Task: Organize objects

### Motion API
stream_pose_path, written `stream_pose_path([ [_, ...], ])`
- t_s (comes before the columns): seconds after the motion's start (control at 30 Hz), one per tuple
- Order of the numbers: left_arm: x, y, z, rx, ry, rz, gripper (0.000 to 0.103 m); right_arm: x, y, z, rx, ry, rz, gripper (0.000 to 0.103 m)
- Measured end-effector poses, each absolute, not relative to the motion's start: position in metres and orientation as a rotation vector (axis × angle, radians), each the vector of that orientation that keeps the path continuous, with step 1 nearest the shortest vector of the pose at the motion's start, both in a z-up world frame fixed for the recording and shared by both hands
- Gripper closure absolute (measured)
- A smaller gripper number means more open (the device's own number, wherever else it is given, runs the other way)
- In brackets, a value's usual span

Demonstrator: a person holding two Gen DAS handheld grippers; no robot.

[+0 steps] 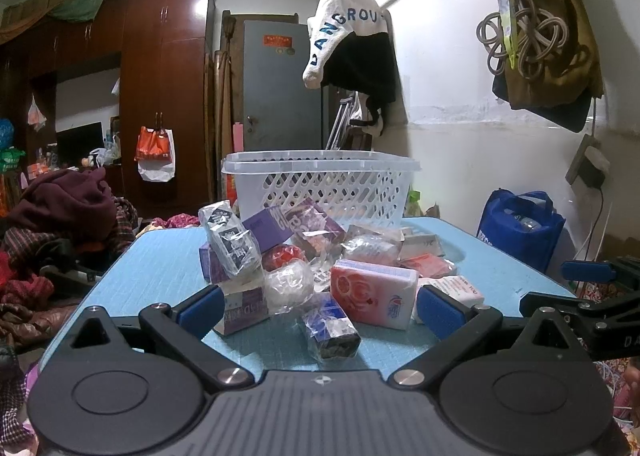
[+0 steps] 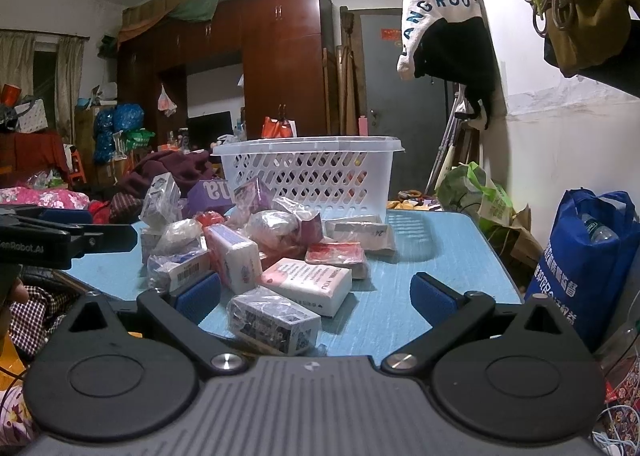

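Note:
A pile of wrapped soaps and small boxes lies on the blue table (image 1: 160,256). In the left wrist view my left gripper (image 1: 318,314) is open at the table's near edge, with a small dark blue box (image 1: 330,330) lying between its fingers and a pink soap bar (image 1: 376,296) just beyond. A white slotted basket (image 1: 320,186) stands behind the pile. In the right wrist view my right gripper (image 2: 316,298) is open over a black-and-white patterned box (image 2: 274,320); a pink-and-white box (image 2: 308,286) lies behind it. The basket (image 2: 308,176) looks empty.
A blue shopping bag (image 2: 584,256) stands on the floor right of the table (image 2: 440,256). Heaped clothes (image 1: 60,216) lie on the left. Clothes and cords hang on the right wall. The other gripper shows at each view's edge.

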State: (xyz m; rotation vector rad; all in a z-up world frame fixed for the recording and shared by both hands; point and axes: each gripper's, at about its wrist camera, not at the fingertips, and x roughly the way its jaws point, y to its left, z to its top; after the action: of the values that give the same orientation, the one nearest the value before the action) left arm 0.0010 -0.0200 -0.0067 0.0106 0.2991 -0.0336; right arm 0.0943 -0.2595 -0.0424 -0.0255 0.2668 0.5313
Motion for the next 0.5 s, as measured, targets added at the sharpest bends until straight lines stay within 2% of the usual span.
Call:
stream_pose_path([
  [0.5,0.0024,-0.0199,-0.0100,0.010,0.305,-0.034,0.000,0.0978,-0.2610,-0.0423,-0.016,0.300,0.535,0.000],
])
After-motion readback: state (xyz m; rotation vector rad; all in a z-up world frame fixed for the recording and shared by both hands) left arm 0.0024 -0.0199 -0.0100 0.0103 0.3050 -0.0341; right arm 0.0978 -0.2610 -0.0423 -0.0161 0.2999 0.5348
